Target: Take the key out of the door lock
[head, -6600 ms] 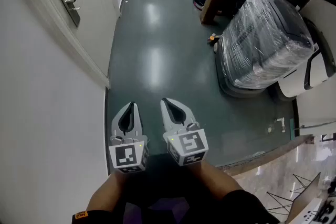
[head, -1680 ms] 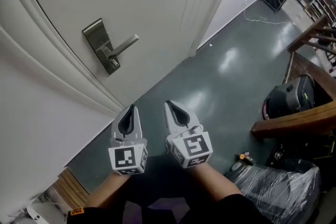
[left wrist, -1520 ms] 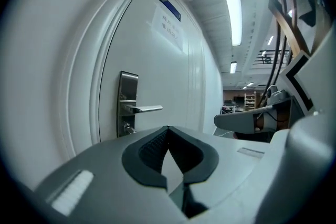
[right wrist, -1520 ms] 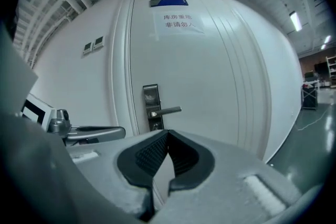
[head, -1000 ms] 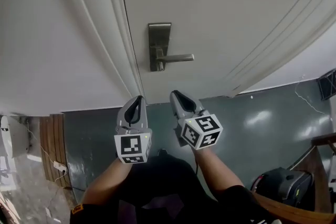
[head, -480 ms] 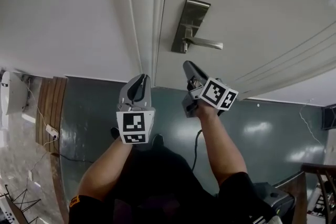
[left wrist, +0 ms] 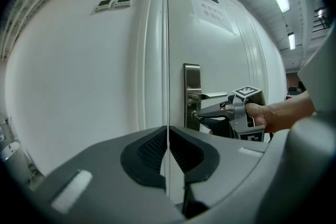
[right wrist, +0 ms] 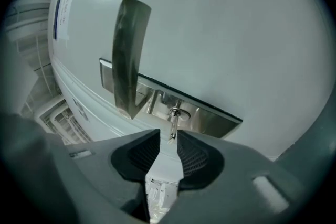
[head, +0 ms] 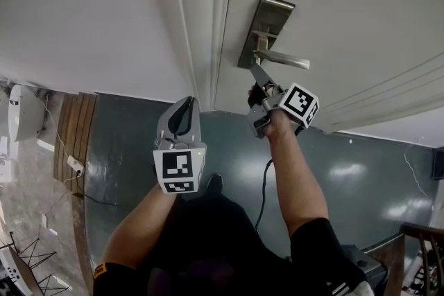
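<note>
The key (right wrist: 173, 119) is seated in the cylinder of the brushed-metal lock plate (right wrist: 210, 119) on the white door (head: 333, 10), directly below the lever handle (left wrist: 212, 95). Its shaft projects straight out from the plate towards the right gripper view.

The right gripper (right wrist: 168, 134) is held level against the lock, with its tips just short of the plate. In the left gripper view, the right gripper (left wrist: 199, 114) is seen rolled so that one jaw lies above the other. Its jaws have just been opening and are released. The outer end of the key stands at the mouth of the gap between them, and no contact with either pad is visible. In the head view, the right gripper (head: 257, 74) is located below the lock plate (head: 267, 28) and the lever handle (head: 286, 61). The key itself cannot be made out there.

The left gripper (head: 186, 106) is held nearer the person and to the left of the right one, well apart from the lock. It is pointed at the door frame (head: 208, 24) above the dark green floor (head: 118, 149). In its own view, the jaws of the left gripper (left wrist: 168, 131) are clenched together, with nothing between them. A printed notice sheet (left wrist: 212, 13) is fixed high on the door.
</note>
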`<state>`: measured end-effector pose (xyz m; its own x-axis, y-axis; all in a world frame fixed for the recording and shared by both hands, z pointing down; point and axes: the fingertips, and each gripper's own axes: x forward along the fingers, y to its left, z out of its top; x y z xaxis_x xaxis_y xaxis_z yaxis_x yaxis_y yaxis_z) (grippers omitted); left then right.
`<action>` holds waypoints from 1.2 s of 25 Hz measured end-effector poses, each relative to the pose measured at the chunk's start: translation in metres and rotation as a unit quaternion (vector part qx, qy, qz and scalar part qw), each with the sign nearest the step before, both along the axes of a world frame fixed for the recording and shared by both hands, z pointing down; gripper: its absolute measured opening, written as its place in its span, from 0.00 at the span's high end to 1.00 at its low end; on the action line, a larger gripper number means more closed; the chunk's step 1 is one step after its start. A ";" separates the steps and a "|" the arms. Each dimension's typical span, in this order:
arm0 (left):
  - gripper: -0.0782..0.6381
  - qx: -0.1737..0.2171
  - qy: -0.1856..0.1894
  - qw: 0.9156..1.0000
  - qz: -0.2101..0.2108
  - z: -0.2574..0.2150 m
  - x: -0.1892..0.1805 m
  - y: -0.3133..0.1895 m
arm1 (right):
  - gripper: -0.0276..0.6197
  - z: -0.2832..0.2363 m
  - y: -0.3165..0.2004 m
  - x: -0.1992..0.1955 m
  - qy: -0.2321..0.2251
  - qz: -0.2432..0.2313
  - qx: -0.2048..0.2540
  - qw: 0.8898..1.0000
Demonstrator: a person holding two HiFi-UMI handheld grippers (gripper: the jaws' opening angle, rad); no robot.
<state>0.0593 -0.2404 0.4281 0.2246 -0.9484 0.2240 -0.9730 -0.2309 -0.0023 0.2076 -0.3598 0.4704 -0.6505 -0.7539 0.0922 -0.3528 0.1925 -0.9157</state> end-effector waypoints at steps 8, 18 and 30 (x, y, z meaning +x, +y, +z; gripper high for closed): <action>0.85 -0.011 -0.004 1.000 -0.007 0.008 -0.006 -0.006 | 0.90 0.002 -0.013 0.001 -0.049 0.013 -0.005 0.999; 0.86 -0.019 -0.009 1.000 -0.010 0.012 -0.003 -0.009 | 0.92 0.006 -0.009 0.003 -0.105 0.028 -0.018 0.994; 0.87 -0.019 -0.002 1.000 -0.009 0.008 0.003 -0.004 | 0.93 0.010 0.012 0.004 -0.153 0.034 -0.040 0.987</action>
